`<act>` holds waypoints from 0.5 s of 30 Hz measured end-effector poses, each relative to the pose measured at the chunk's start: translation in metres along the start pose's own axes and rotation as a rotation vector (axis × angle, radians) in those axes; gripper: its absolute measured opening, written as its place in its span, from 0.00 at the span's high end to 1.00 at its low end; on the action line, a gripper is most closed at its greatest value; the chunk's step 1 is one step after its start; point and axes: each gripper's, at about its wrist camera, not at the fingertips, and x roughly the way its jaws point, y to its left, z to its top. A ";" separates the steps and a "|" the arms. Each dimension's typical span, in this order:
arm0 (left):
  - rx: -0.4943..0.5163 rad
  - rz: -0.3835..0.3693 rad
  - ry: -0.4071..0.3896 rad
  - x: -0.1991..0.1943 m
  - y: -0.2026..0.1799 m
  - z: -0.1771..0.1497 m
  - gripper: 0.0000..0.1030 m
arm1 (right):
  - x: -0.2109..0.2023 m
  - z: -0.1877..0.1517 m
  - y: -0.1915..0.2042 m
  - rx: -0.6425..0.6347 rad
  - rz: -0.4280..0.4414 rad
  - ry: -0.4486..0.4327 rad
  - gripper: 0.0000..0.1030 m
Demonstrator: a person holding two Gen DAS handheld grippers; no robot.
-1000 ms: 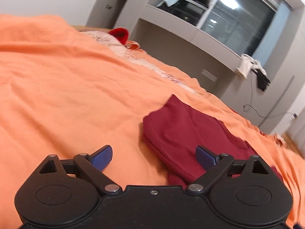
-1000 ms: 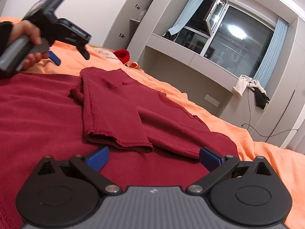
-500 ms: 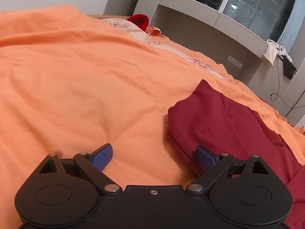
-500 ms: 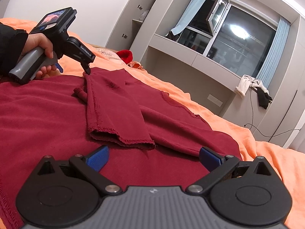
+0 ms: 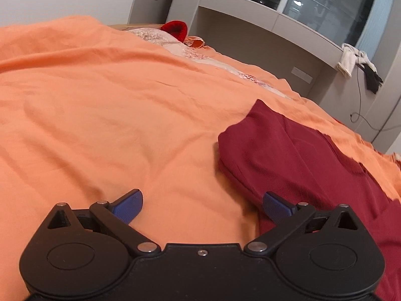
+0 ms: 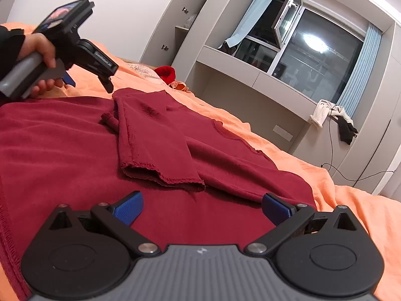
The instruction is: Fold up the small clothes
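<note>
A dark red garment (image 6: 155,150) lies spread on the orange bed sheet (image 5: 100,105) with one sleeve folded across its body, while the left gripper (image 5: 201,204), its jaws having just opened wider with nothing between them, hovers beside its edge, and the right gripper (image 6: 201,207) hangs over it with jaws spread.

dark red garment (image 6: 75,155), orange bedsheet (image 5: 100,100), blue pads (image 6: 129,208) on black tool, pale blue curtains (image 6: 361,70)
</note>
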 end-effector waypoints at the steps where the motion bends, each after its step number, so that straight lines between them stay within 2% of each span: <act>1: 0.014 -0.001 -0.002 -0.005 0.000 -0.002 0.01 | -0.001 0.000 0.000 0.002 0.001 -0.003 0.00; 7: 0.044 -0.027 -0.011 -0.044 0.006 -0.015 0.01 | -0.025 -0.004 -0.002 -0.007 0.034 -0.110 0.00; 11: 0.043 -0.036 -0.070 -0.081 0.016 -0.027 0.01 | -0.039 -0.006 0.000 -0.038 0.012 -0.137 0.00; 15: 0.007 -0.070 -0.123 -0.116 0.028 -0.043 0.01 | -0.064 -0.010 -0.009 0.020 0.009 -0.190 0.00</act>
